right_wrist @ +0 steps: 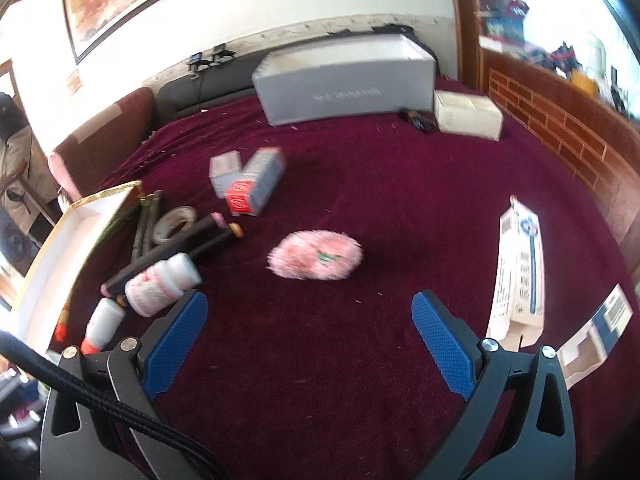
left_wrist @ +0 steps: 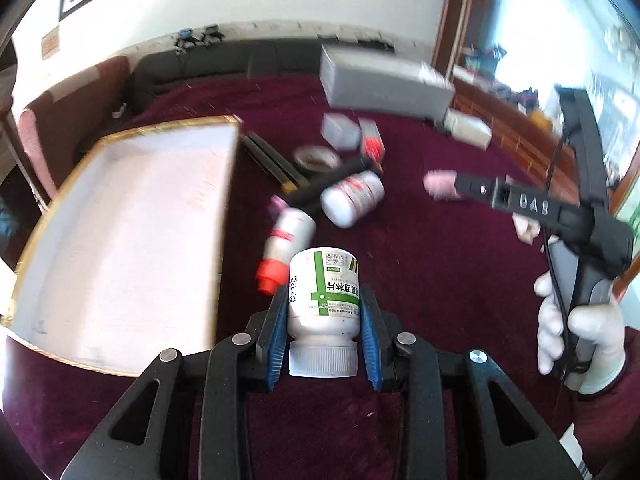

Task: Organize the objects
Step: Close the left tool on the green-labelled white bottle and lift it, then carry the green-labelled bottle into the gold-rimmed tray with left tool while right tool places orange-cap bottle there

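Observation:
My left gripper [left_wrist: 325, 300] is shut on a white pill bottle with a green label [left_wrist: 324, 296], held cap-toward-camera above the maroon cloth. An open white box with a gold rim [left_wrist: 120, 236] lies just left of it. My right gripper [right_wrist: 310, 304] is open and empty, above the cloth, with a pink fluffy puff [right_wrist: 316, 256] lying ahead between its fingers. The right gripper also shows in the left wrist view [left_wrist: 460, 188], right of a pile of bottles.
A red-labelled white bottle [left_wrist: 352, 196], a small red-capped bottle [left_wrist: 286, 240], black tubes [left_wrist: 272, 160], a tape roll [left_wrist: 316, 158] and small cartons [right_wrist: 252, 182] lie mid-table. A grey box [right_wrist: 344, 84] stands at the back. Flat cartons [right_wrist: 520, 272] lie right.

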Action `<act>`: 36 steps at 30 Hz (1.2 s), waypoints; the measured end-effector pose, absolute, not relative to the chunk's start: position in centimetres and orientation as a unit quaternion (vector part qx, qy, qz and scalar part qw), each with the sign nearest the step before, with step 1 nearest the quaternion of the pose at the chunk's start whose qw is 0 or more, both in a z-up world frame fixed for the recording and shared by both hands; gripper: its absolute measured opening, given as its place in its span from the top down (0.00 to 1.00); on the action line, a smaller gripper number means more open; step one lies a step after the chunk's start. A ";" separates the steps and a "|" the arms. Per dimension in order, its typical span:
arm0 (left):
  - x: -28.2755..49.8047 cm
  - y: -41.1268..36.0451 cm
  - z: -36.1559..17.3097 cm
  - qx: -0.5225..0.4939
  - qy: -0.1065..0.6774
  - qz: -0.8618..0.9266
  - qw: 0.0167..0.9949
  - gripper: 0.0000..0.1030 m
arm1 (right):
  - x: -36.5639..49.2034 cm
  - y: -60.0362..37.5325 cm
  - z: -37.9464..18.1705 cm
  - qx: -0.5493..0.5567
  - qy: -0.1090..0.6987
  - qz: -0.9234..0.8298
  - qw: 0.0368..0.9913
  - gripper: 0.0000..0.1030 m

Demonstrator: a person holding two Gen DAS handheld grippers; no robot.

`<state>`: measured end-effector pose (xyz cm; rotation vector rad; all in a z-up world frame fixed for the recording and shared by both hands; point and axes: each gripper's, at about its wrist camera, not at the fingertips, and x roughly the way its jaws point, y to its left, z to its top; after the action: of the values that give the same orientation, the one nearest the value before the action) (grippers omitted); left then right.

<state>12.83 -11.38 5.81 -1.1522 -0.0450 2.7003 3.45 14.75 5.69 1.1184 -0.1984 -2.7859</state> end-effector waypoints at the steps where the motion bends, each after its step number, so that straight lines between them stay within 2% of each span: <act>1: 13.1 -12.2 6.3 -0.384 -0.022 0.918 0.099 0.72 | 3.7 14.0 6.5 0.370 -0.063 -0.923 0.084 0.00; 5: 14.4 -16.1 7.7 -0.356 -0.049 0.930 0.077 0.72 | 3.7 10.2 8.7 0.389 -0.075 -0.901 0.179 0.00; 8: 15.1 -18.5 7.8 -0.345 -0.058 0.935 0.056 0.72 | 2.6 5.9 7.6 0.450 -0.109 -0.850 0.251 0.00; 10: 15.3 -19.9 7.5 -0.344 -0.067 0.935 0.047 0.72 | 1.9 3.9 6.3 0.480 -0.116 -0.833 0.250 0.10; 12: 15.5 -21.2 7.2 -0.344 -0.071 0.936 0.037 0.72 | 1.3 2.0 5.2 0.498 -0.107 -0.827 0.238 0.26; 14: 15.6 -22.2 6.9 -0.345 -0.079 0.935 0.034 0.72 | 0.7 0.7 4.3 0.514 -0.101 -0.822 0.223 0.33; 19: 15.9 -24.3 6.2 -0.344 -0.091 0.934 0.031 0.72 | 0.0 -2.2 3.3 0.528 -0.063 -0.828 0.179 0.40; 22: 15.6 -24.9 5.7 -0.345 -0.100 0.933 0.031 0.72 | 0.0 -3.3 2.8 0.526 -0.046 -0.835 0.156 0.51; 24: 15.5 -25.1 5.5 -0.346 -0.104 0.932 0.031 0.72 | 0.2 -3.8 2.8 0.521 -0.029 -0.842 0.138 0.64; 25: 15.6 -25.2 5.5 -0.346 -0.105 0.932 0.031 0.72 | 0.4 -3.9 2.8 0.518 -0.025 -0.844 0.134 0.65; 27: 15.8 -25.5 5.4 -0.344 -0.107 0.932 0.030 0.72 | 0.5 -3.7 2.5 0.515 -0.018 -0.847 0.133 0.76; 36: 16.1 -25.4 6.6 -0.333 -0.109 0.936 0.023 0.72 | 2.3 -1.8 3.7 0.504 -0.064 -0.843 0.177 0.76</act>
<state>16.10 -25.37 6.61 -1.0325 -0.3382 2.8988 2.33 -1.76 3.73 1.4271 -0.1821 -2.3852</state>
